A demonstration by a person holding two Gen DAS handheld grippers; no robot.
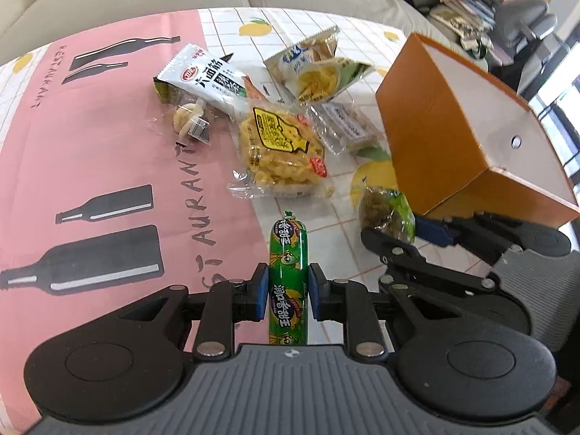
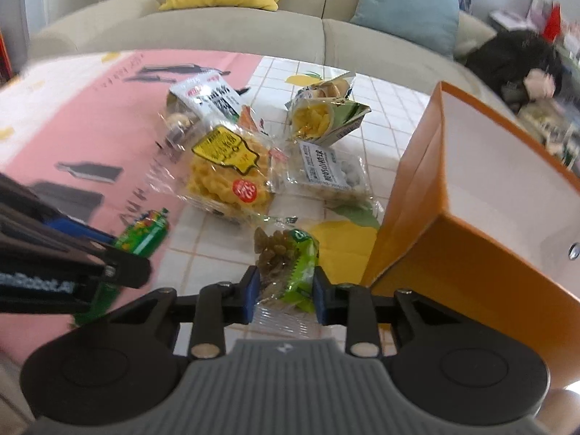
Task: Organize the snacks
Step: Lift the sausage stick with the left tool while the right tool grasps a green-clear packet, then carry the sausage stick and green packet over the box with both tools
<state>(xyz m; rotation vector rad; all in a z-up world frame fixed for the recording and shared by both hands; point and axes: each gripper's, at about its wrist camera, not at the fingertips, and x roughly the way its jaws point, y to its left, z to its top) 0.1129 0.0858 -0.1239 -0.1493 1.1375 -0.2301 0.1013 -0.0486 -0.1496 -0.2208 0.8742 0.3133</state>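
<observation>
Snacks are split between my jaws: left gripper (image 1: 288, 291) clamps the stiff, slippery green sausage stick (image 1: 288, 272) mid-length, right gripper (image 2: 286, 295) pinches the light, crushable raisin packet (image 2: 286, 268) at its middle, orange box (image 2: 471, 199) at 2 o'clock.

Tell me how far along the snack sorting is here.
Early. The orange box shows nothing inside where visible. In hand: the left tool grips a green sausage; the right tool has a green packet between its pads. Left: five packets on the table, including the yellow crisps.
</observation>
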